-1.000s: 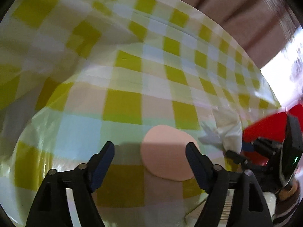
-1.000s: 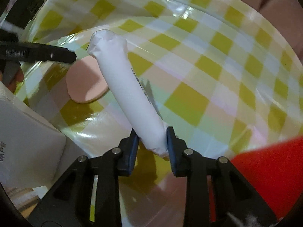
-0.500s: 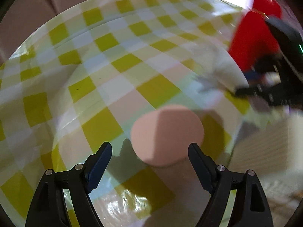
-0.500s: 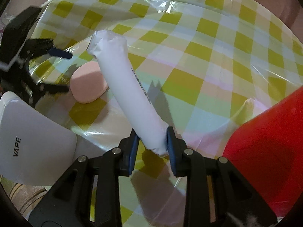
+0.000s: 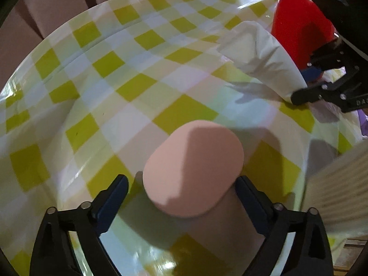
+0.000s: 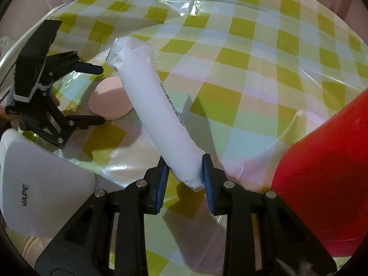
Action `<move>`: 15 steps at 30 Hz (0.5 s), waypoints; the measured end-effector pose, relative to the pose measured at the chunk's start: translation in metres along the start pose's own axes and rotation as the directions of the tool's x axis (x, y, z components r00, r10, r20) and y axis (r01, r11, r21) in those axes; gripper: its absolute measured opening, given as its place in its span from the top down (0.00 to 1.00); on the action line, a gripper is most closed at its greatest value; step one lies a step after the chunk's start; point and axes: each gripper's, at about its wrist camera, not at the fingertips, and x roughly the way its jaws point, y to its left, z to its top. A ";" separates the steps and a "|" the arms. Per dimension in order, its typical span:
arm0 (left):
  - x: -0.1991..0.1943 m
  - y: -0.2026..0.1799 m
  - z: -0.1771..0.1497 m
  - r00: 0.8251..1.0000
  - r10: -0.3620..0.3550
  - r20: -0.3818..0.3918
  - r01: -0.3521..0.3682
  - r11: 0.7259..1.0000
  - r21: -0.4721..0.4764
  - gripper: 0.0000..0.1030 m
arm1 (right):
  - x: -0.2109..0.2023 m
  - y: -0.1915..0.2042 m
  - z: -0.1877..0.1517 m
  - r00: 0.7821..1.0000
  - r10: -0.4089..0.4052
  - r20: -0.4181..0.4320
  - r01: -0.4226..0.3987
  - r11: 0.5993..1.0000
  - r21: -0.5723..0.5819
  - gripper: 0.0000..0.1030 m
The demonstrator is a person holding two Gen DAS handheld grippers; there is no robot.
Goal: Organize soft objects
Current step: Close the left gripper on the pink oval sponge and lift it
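Right gripper clamps a white wrapped roll; left gripper's jaws are opening around a pink sponge on the checked cloth.

The right gripper [image 6: 185, 179] pinches the near end of the white roll [image 6: 156, 108] between its blue pads [image 6: 162, 181], the roll slanting up and away over the table; a line of dark print runs along its side, too small and skewed to read. The left gripper [image 5: 181, 195] stands wide and widening, the oval pink sponge [image 5: 193, 168] lying flat on the cloth between its fingers, with a clear gap on the left; on the right I cannot tell if pad and sponge touch. Beyond lies the yellow-and-white checked tablecloth [image 6: 253, 69] under glossy clear plastic. A white device [image 6: 34, 184] at the near left corner reads "VAPE". A red container [image 6: 326, 184] stands to the right.
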 end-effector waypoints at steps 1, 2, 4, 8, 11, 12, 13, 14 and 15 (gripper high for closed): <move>0.003 0.002 0.003 1.000 -0.004 0.008 0.004 1.000 0.009 0.02 | 0.000 0.000 0.000 1.000 -0.001 0.000 0.001 1.000 0.001 0.68; 0.006 0.004 0.006 1.000 -0.009 0.016 0.008 1.000 0.017 0.00 | 0.001 0.000 0.000 1.000 -0.004 0.001 0.004 1.000 0.001 0.68; 0.011 0.010 0.011 0.999 -0.029 0.029 0.028 0.999 0.029 0.00 | 0.002 0.001 0.001 1.000 -0.005 0.003 0.005 1.000 0.002 0.68; 0.020 0.017 0.019 0.997 -0.066 0.032 0.065 0.998 0.016 0.00 | 0.004 0.000 0.001 1.000 -0.006 0.010 0.006 1.000 0.027 0.68; 0.024 0.025 0.017 0.993 -0.117 0.009 0.117 0.991 -0.065 0.03 | 0.004 0.000 0.002 1.000 -0.014 0.017 0.013 0.999 0.045 0.68; 0.024 0.027 0.015 0.992 -0.126 0.014 0.127 0.987 -0.093 0.04 | 0.004 0.000 0.002 1.000 -0.015 0.019 0.014 0.999 0.050 0.68; 0.022 0.026 0.013 0.993 -0.118 0.018 0.119 0.989 -0.091 0.04 | 0.003 -0.001 0.002 1.000 -0.015 0.020 0.014 0.999 0.052 0.68; 0.021 0.025 0.011 0.993 -0.116 0.021 0.117 0.988 -0.102 0.07 | 0.002 -0.001 0.002 1.000 -0.017 0.022 0.015 0.998 0.058 0.68; 0.019 0.024 0.010 0.994 -0.111 0.020 0.112 0.987 -0.115 0.11 | 0.001 -0.001 0.002 1.000 -0.018 0.023 0.017 0.998 0.062 0.68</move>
